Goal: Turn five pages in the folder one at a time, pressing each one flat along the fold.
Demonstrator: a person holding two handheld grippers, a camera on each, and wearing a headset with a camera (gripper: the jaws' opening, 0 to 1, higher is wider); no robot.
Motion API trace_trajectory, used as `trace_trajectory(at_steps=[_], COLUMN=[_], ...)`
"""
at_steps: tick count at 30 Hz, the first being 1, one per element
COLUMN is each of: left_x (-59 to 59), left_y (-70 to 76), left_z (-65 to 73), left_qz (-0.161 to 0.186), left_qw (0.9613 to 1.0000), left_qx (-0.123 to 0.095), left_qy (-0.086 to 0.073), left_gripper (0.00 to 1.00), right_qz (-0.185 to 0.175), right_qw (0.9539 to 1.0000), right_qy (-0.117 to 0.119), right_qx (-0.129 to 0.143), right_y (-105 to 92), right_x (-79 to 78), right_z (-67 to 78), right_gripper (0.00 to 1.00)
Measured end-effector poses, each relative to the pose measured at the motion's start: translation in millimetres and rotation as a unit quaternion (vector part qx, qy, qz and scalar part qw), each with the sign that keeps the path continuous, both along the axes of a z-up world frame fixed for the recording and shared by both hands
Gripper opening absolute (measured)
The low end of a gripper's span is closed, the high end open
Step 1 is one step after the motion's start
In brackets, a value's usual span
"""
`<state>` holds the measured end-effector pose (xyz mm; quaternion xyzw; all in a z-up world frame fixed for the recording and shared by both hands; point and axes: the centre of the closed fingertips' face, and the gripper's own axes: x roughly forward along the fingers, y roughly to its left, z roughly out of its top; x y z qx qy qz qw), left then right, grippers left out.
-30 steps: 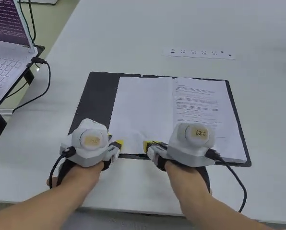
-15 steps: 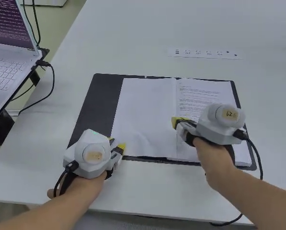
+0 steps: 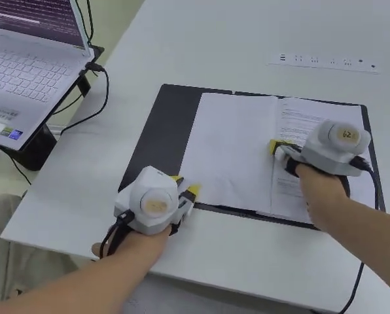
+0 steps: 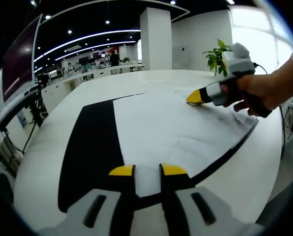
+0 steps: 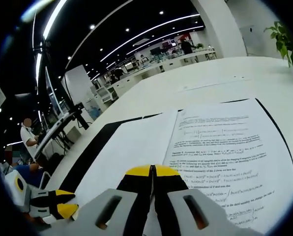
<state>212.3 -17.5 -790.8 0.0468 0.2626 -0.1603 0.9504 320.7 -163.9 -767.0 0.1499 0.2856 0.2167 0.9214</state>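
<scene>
One change: right gripper (image 3: 278,148), fingers clenched, has slid from lower edge of folder (image 3: 157,131) up the fold (image 3: 277,118), right-centre frame; pressing underway. Left gripper (image 3: 186,190) fingers slightly released.

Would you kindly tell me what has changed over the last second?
The right gripper, jaws shut, left the near edge of the folder and moved along the fold toward the far edge, now about midway up it. The left gripper stayed at the near edge of the blank page, jaws slightly apart. The folder lies open as before; no page turned.
</scene>
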Motion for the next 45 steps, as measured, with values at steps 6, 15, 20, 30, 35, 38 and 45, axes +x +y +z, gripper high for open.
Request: trace_trajectory(at_steps=[6, 15, 20, 30, 35, 38, 45], left_x=[0.1, -0.2, -1.3, -1.4, -1.3, -1.4, -1.2], left_y=[-0.2, -0.4, -0.8, -1.1, -1.7, -2.2, -3.0], left_z=[-0.8, -1.7, -0.1, 0.2, 0.3, 0.6, 0.4], left_qz=[-0.001, 0.001, 0.002, 0.002, 0.003, 0.002, 0.002], left_qw=[1.0000, 1.0000, 1.0000, 0.9999, 0.9999, 0.9999, 0.9999], left_qx=[-0.001, -0.004, -0.005, -0.006, -0.006, -0.006, -0.005], left_qy=[-0.004, -0.007, -0.007, -0.010, -0.010, -0.011, -0.012], left_gripper=[0.18, 0.18, 0.18, 0.18, 0.18, 0.18, 0.18], right_qz=[-0.005, 0.000, 0.001, 0.003, 0.005, 0.005, -0.005], right_qw=[0.9999, 0.9999, 0.9998, 0.9995, 0.9994, 0.9994, 0.9992], right_qy=[0.002, -0.013, -0.018, -0.029, -0.031, -0.032, -0.037], right_qx=[0.009, 0.005, 0.003, -0.009, -0.012, -0.015, -0.017], right_y=[-0.5, 0.2, 0.8, 1.7, 2.7, 1.7, 1.0], right_x=[7.6, 26.9, 34.6, 46.7, 54.9, 68.2, 95.2], right_z=[0.6, -0.6, 0.9, 4.6, 4.4, -0.6, -5.1], right_gripper=[0.00, 0.00, 0.00, 0.00, 0.00, 0.00, 0.00])
